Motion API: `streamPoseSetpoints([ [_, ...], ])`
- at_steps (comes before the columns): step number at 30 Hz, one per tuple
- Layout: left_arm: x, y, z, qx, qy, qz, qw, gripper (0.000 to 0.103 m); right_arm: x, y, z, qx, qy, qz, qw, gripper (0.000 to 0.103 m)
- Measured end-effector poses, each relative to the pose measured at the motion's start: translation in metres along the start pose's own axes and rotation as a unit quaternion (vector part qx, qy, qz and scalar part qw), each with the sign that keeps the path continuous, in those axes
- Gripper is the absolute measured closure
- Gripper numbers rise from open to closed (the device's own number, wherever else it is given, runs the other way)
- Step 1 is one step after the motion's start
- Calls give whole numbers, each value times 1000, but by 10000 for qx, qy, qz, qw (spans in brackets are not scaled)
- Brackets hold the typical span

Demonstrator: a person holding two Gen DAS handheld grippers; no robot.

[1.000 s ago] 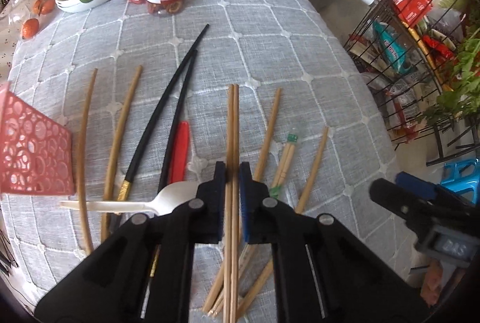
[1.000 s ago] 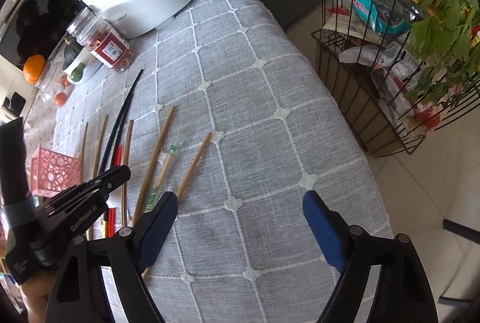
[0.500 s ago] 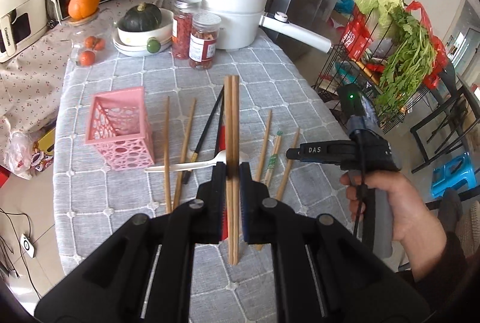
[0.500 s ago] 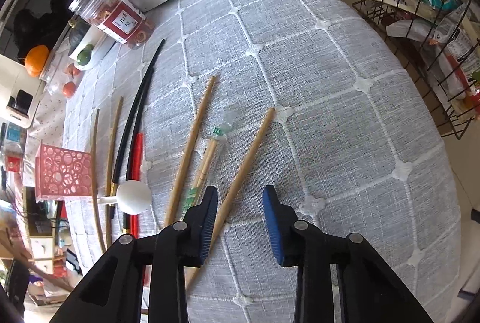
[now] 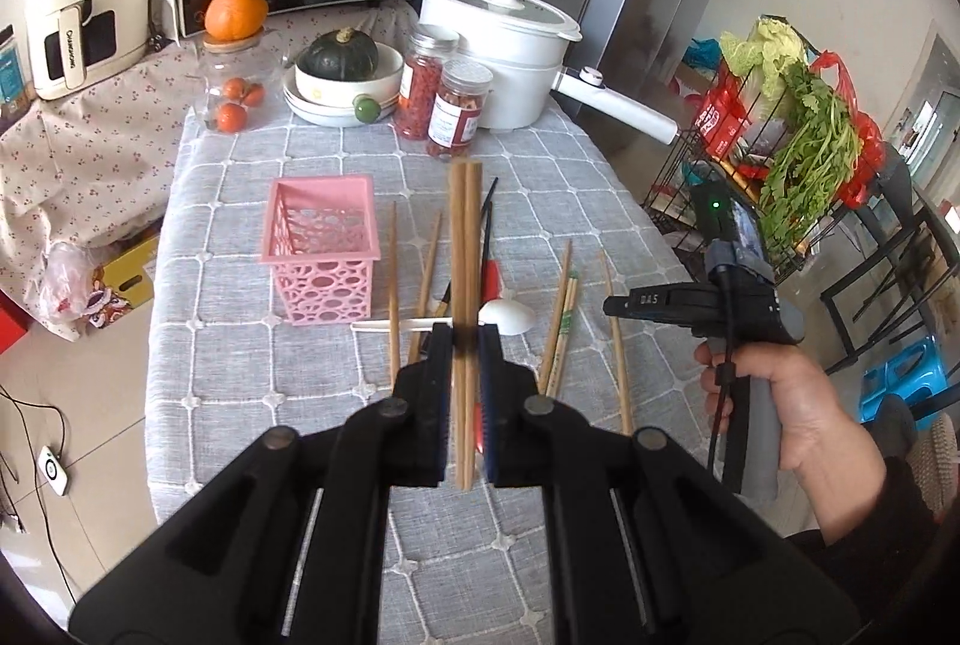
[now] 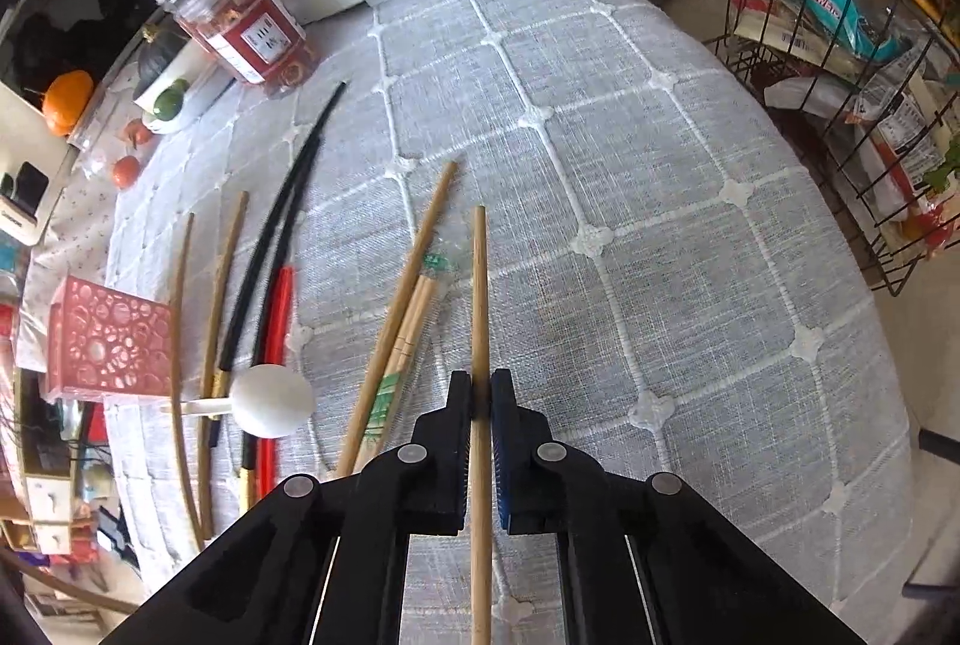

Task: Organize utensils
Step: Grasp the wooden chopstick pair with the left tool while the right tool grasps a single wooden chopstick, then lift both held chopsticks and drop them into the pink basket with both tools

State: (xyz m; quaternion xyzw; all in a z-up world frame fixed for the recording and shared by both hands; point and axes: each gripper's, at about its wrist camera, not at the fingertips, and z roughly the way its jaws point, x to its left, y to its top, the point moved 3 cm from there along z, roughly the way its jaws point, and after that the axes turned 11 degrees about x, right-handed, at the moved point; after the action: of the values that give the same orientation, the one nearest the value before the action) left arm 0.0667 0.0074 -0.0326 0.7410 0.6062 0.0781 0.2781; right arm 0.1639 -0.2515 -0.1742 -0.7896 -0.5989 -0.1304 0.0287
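the left gripper [image 5: 465,339] sits low in the middle of its own view, jaws pressed on a pair of wooden chopsticks [image 5: 465,249] that stick straight up the frame, lifted above the grey checked tablecloth [image 5: 252,345]. to the left of that pair, near the centre of the frame, stands the pink perforated basket [image 5: 321,249], upright on the cloth. on the cloth beyond the jaws lie two loose wooden chopsticks [image 5: 393,285], a black pair [image 5: 487,231], a red stick [image 5: 492,279] and a white spoon [image 5: 504,316] with its handle pointing left. further right lies a wrapped pair with a green band [image 5: 561,327]. in the right wrist view the right gripper [image 6: 480,396] is at the bottom centre, jaws pinching a single wooden chopstick [image 6: 479,297] that runs up the middle of the frame; i cannot tell whether its far tip touches the cloth. just left of it a longer wooden chopstick [image 6: 408,285] lies slanted. the white pot [image 5: 498,45] with its long handle stands at the top of the left view, two red-filled jars [image 5: 447,105] just in front of it, and a wire rack with greens [image 5: 804,153] stands at the right edge.
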Motion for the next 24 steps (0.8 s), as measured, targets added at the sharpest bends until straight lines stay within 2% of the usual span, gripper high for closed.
streamPoseSetpoints([
  [4, 7, 5, -24, -367, 54, -52, 9993, 94, 13, -10, -39, -486, 324, -276, 9979, 96],
  [9, 14, 15, -50, -895, 168, -125, 9958, 94, 32, -28, -85, -1158, 487, -662, 9899, 97],
  [13, 23, 26, -67, -1376, 277, -289, 9897, 94, 51, -42, -118, -1666, 581, -917, 9800, 97],
  [16, 31, 34, -75, -1807, 519, -416, 9813, 94, 60, -48, -138, -1978, 607, -1060, 9726, 97],
  [20, 41, 44, -74, -2307, 866, -477, 9680, 94, 72, -55, -153, -2190, 645, -1237, 9657, 97],
  [24, 51, 54, -58, -2382, 1064, -524, 9639, 94, 80, -55, -152, -2173, 689, -1313, 9648, 97],
])
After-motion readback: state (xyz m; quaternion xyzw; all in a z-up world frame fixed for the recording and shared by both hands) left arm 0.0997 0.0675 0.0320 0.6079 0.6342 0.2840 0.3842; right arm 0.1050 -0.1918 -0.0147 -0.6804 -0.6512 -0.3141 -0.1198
